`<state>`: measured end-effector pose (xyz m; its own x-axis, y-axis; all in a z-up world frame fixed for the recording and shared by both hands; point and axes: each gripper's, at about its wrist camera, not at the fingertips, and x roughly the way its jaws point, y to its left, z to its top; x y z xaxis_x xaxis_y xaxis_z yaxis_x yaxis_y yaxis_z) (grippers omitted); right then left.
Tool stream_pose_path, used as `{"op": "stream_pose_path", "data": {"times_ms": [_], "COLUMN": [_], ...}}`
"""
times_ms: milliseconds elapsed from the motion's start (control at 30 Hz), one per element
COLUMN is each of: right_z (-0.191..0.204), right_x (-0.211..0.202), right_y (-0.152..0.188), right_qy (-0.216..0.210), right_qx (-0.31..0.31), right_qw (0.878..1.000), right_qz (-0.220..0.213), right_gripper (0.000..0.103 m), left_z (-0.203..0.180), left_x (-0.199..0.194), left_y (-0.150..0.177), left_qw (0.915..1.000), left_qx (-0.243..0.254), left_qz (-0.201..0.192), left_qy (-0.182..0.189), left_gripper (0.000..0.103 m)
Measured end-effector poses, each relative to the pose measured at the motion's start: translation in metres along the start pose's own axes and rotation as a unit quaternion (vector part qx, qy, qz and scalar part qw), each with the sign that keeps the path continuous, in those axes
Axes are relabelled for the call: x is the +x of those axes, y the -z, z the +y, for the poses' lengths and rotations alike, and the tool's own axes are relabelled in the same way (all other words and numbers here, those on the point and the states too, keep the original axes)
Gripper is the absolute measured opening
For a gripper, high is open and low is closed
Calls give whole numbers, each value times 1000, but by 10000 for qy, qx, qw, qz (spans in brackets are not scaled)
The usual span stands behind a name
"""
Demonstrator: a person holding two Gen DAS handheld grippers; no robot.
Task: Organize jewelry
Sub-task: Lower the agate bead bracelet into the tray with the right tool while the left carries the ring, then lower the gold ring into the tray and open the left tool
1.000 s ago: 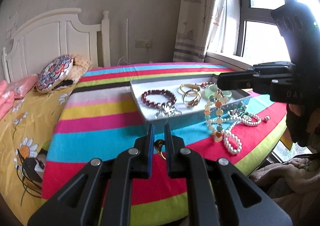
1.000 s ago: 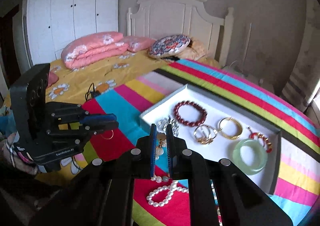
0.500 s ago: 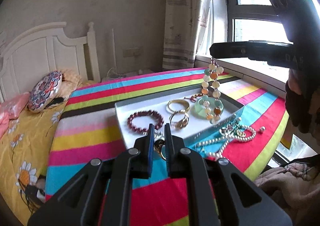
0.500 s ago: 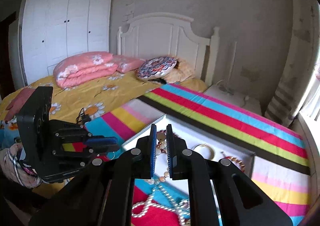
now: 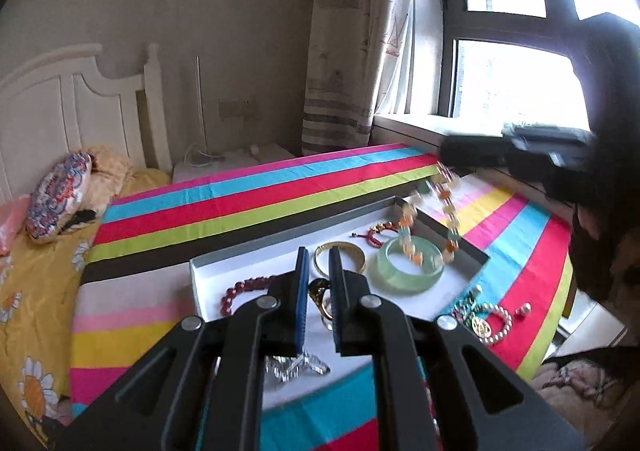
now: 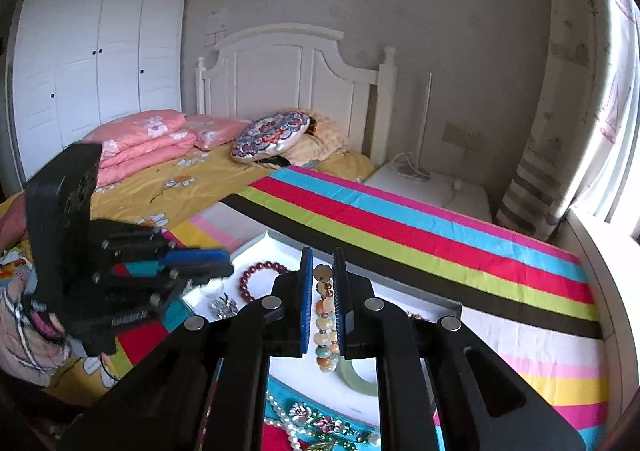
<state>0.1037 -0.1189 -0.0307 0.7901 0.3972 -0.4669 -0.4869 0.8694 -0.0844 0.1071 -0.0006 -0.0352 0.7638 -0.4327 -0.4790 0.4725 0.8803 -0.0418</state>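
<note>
The right gripper is clamped on a bead strand, which dangles over the tray, above the jade bangle. The left gripper pinches a gold ring over the tray's near side. The blurred strand looks to be swinging, so an early release could drape it over the tray's rim or tangle it with the bangle. Half a second ago both grippers were nearer the tray's front edge; now they are over it.
</note>
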Motion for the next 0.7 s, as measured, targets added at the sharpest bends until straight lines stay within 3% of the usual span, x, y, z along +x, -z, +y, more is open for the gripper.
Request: {"op": "stream_pose_path", "data": {"times_ms": [333,600,633,667,700], "right_z": [-4,6,9,12,13], "right_x": [22,44,49,53,57], "right_y": [18,18,19,20,21], "right_qy": [3,-114,-189,-230,-234], "right_qx": [11,-66,-81,-79,-54], "right_qw": [9995,9985,9979,9974,9972], "right_qz": [312,527,611,675,707], "right_gripper": [10,10,10,10,10], "left_z": [29,44,46,49,52], "left_x": [68,117,119,120,118], "left_y": [-21,-23,-22,-22,-21], "left_qw": [9971,9907,9894,9885,9878], "left_qx": [-455,-731,-805,-870,-956], "left_qz": [588,1145,1209,1232,1226], "left_qy": [137,28,-31,-69,-88], "left_gripper": [9,10,18,37,47]}}
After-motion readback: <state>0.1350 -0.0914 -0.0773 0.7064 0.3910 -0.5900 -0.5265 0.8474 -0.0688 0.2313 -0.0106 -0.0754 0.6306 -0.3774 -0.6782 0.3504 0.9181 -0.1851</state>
